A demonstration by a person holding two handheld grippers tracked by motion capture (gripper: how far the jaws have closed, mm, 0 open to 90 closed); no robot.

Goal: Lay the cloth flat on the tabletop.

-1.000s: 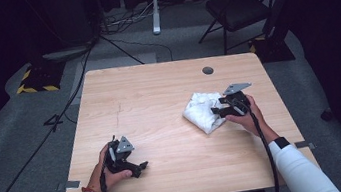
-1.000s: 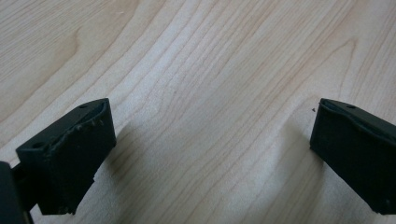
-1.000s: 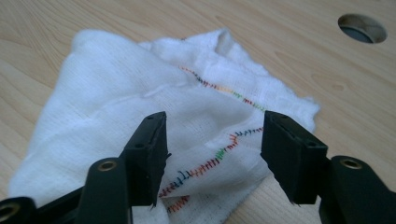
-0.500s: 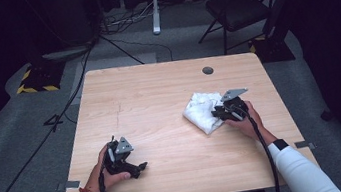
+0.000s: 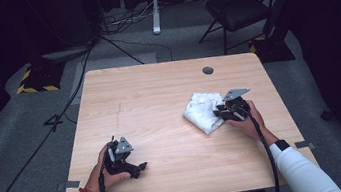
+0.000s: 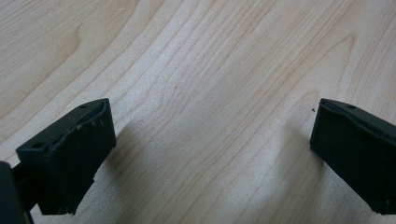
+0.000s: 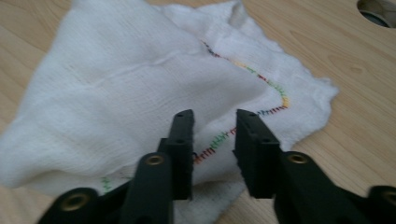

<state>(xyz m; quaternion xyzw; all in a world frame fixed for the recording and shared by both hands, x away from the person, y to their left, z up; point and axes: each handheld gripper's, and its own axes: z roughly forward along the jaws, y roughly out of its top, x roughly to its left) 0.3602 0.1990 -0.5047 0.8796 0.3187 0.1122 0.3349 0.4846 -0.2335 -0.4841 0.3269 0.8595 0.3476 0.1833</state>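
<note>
One white cloth (image 5: 205,111), two grippers

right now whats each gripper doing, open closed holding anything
Left gripper: open, nothing between the jaws, over bare table.
Right gripper: jaws just opened partway, over the white cloth, not pinching it.

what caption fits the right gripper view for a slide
Right gripper, jaws slightly apart, poised over a crumpled white cloth with multicoloured stitching.

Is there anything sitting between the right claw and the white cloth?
No, nothing visible stands between them. The right claw is already at the white cloth, its jaws a little apart over the multicoloured stitched hem. The jaws have just been opening, with only cloth behind the gap.
</note>
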